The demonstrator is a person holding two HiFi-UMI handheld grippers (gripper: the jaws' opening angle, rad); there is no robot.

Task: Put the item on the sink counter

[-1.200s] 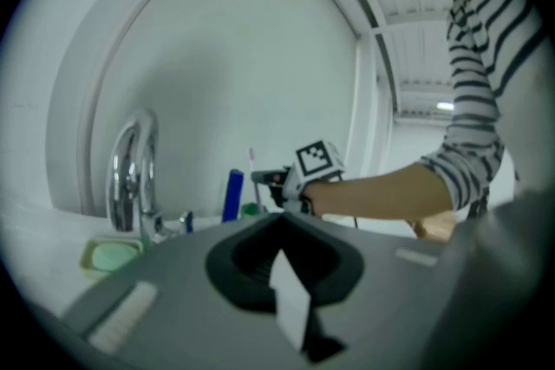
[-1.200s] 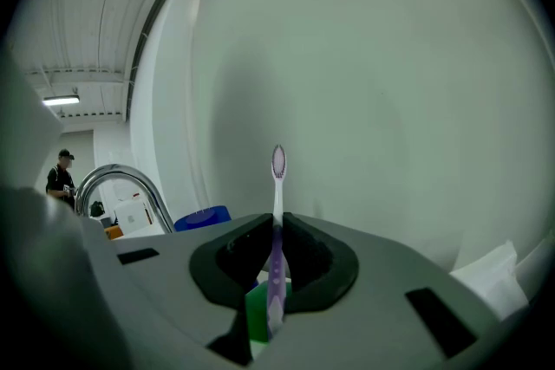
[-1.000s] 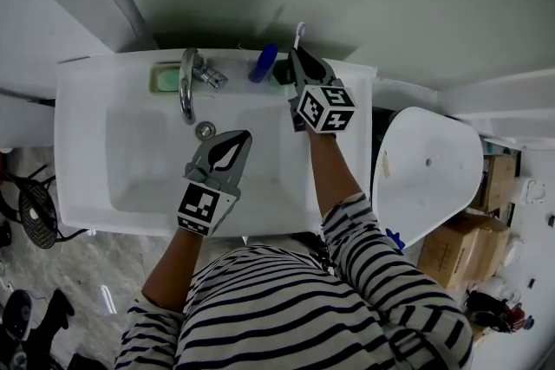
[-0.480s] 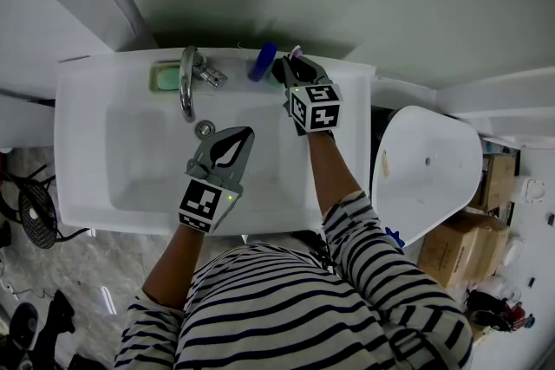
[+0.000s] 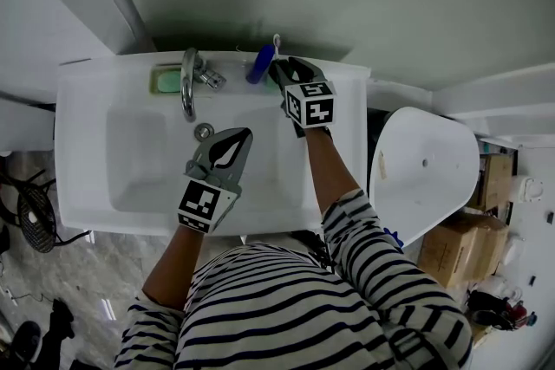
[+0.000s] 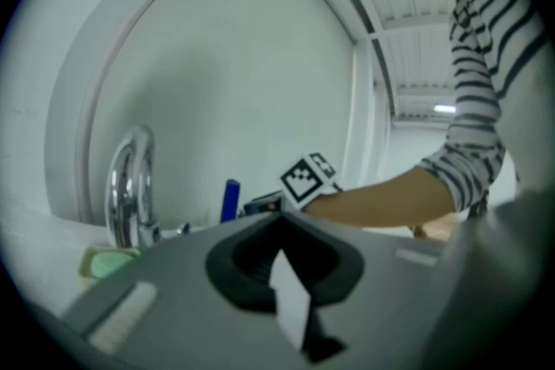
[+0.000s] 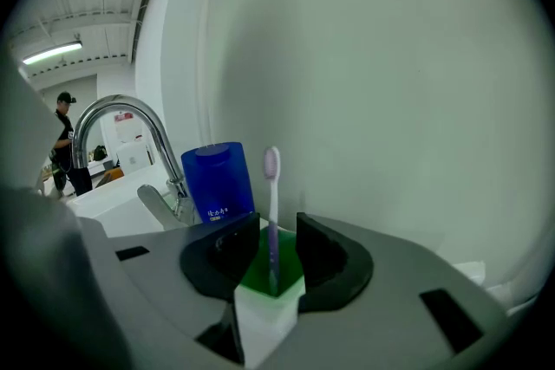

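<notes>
A purple toothbrush (image 7: 271, 212) stands upright in a green cup (image 7: 257, 271) on the back ledge of the white sink (image 5: 87, 143), next to a blue cup (image 7: 218, 182). My right gripper (image 7: 276, 238) reaches over that ledge (image 5: 282, 69). Its jaws are opening, one on each side of the toothbrush handle, with a gap showing at both pads. The toothbrush head (image 5: 277, 41) pokes up beyond the jaws in the head view. My left gripper (image 5: 236, 139) hangs shut and empty over the basin, seen also in the left gripper view (image 6: 279, 225).
A chrome faucet (image 5: 186, 82) rises at the back left of the basin, with a green soap dish (image 5: 166, 80) beside it. The wall is close behind the ledge. A white toilet lid (image 5: 425, 169) and cardboard boxes (image 5: 468, 247) sit to the right.
My right gripper has moved left along the back ledge with the toothbrush, which now stands beside the blue cup. The left gripper has stayed put.
</notes>
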